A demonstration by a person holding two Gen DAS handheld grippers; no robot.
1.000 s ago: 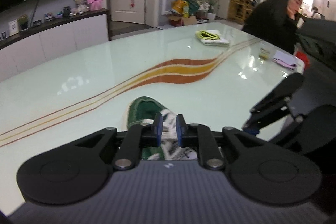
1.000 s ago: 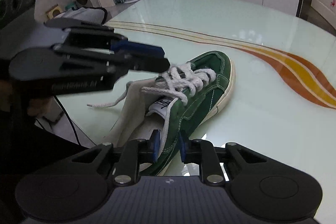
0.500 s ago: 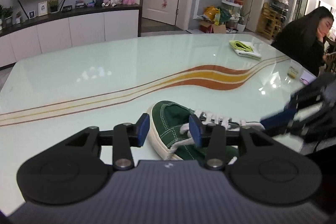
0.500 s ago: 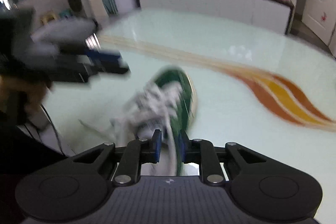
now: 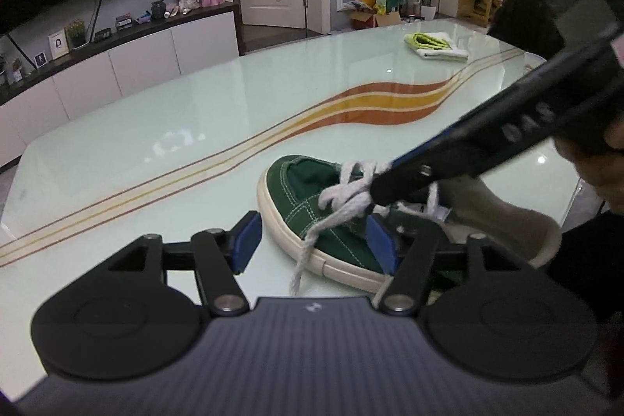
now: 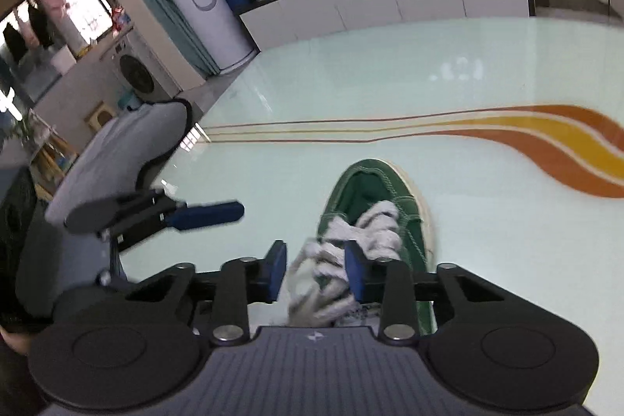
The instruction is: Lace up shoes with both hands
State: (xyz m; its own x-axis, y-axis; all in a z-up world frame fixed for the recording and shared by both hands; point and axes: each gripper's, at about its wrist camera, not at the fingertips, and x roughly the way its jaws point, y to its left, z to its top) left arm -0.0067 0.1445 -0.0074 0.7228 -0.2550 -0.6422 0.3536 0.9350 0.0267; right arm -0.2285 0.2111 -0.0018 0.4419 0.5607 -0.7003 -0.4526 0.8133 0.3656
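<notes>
From the left wrist camera, the green shoe (image 5: 312,197) sits on the pale glass surface (image 5: 156,127), toe pointing away, just near of the orange and yellow stripes. The left gripper (image 5: 314,244) has its blue fingers (image 5: 245,240) spread wide with nothing between them, and a loose white lace (image 5: 312,240) end dangles off the shoe's side there. The right gripper (image 5: 394,178) reaches in from the right, tip down among the laces.

The right wrist camera is blurry. The right gripper's fingers (image 6: 276,269) are apart, straddling the bunched laces without pinching. The left gripper hovers off to the left, clear of the shoe.
</notes>
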